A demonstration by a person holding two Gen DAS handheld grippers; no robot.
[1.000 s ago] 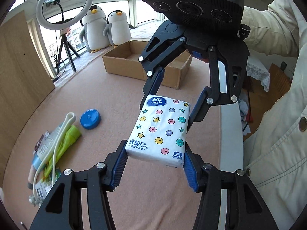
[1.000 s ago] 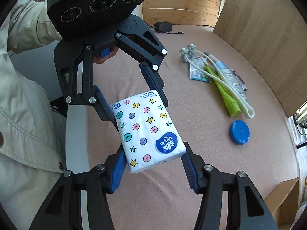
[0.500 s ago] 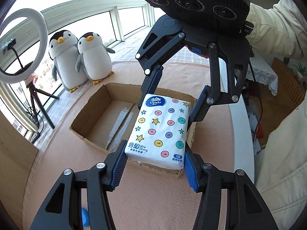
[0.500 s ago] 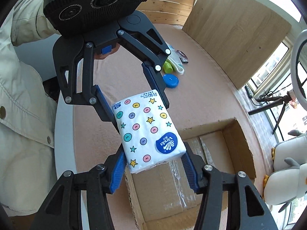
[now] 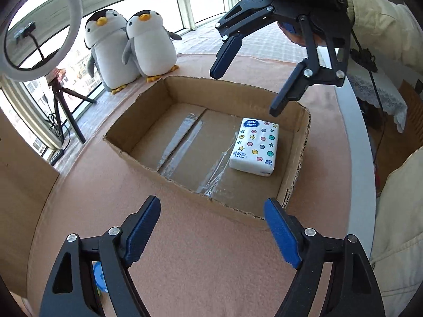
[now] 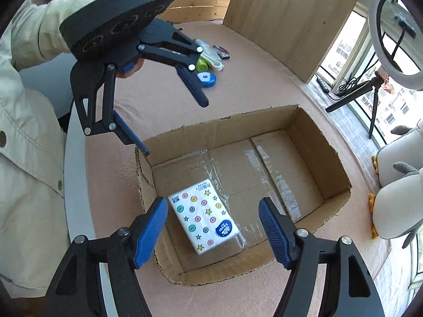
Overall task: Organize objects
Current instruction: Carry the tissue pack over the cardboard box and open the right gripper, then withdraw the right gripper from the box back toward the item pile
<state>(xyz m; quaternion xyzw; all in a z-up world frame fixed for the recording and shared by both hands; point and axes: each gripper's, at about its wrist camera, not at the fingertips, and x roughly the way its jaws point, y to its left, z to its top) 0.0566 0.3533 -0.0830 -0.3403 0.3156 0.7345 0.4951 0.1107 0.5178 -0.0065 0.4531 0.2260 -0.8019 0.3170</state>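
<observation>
The desk (image 5: 201,259) carries an open cardboard box (image 5: 148,158); flat on its floor, near the wall closest to the person, lies the tissue pack (image 5: 255,145), touched by nothing; it looks light, soft and squashable, its plastic wrap probably slick, so a hold across the short sides suits best; the left gripper (image 5: 211,227) and right gripper (image 6: 212,222) have just been opening their jaws, now spread and empty; remaining small items (image 6: 211,63) wait well apart.
</observation>
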